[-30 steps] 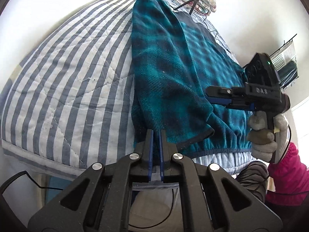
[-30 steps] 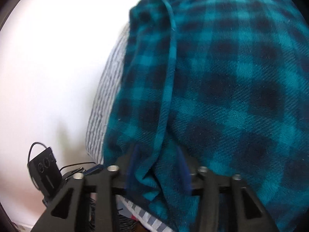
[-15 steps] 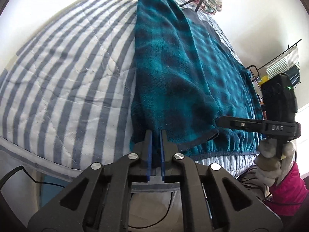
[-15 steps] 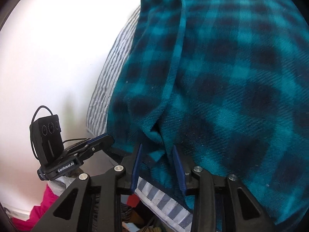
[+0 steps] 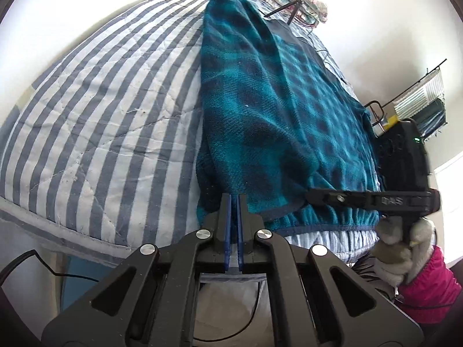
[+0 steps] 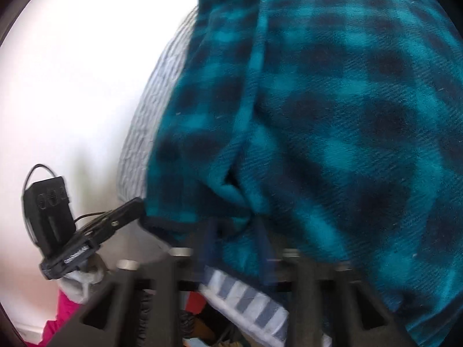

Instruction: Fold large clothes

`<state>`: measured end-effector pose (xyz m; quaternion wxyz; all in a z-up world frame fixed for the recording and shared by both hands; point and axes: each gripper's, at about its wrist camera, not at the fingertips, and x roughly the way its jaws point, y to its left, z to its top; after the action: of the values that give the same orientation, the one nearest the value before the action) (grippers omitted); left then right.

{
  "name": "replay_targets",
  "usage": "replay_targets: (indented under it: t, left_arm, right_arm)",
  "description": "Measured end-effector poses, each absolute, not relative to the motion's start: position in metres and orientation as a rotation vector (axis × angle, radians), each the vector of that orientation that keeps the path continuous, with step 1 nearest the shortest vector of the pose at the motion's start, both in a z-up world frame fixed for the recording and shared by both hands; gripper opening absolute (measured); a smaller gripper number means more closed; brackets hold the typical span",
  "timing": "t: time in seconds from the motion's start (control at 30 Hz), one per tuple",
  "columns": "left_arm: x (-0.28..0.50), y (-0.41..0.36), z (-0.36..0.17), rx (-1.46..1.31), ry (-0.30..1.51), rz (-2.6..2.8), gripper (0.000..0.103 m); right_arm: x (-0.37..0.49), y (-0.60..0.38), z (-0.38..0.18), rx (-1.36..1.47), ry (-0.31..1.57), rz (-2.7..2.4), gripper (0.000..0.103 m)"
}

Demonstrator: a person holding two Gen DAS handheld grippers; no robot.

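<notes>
1. the teal plaid garment lies lengthwise on the striped quilt, its hem at the near edge.
2. the left gripper is clenched on the hem's left corner.
3. the right gripper is closing with fleece between its fingers; blur hides whether they are pressing on it.
</notes>
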<state>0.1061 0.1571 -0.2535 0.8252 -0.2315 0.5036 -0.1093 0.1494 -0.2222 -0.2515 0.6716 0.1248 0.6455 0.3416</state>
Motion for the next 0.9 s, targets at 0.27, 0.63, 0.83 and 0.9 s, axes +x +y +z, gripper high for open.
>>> replay_targets:
  t: [0.27, 0.63, 0.83, 0.9]
  left_arm:
    - [0.103, 0.171, -0.249, -0.555, 1.047, -0.182, 0.021]
    - [0.113, 0.149, -0.264, -0.496, 1.092, -0.170, 0.004]
    - [0.100, 0.159, -0.261, -0.484, 1.075, -0.139, 0.003]
    - [0.100, 0.161, -0.267, -0.490, 1.094, -0.152, 0.003]
  right_arm:
    - [0.129, -0.232, -0.232, 0.404, 1.442, 0.857, 0.007]
    - [0.122, -0.233, -0.238, 0.391, 1.468, 0.827, 0.005]
    - [0.113, -0.232, -0.230, 0.251, 1.445, 0.825, 0.000]
    - [0.111, -0.225, -0.237, 0.143, 1.449, 0.792, 0.000]
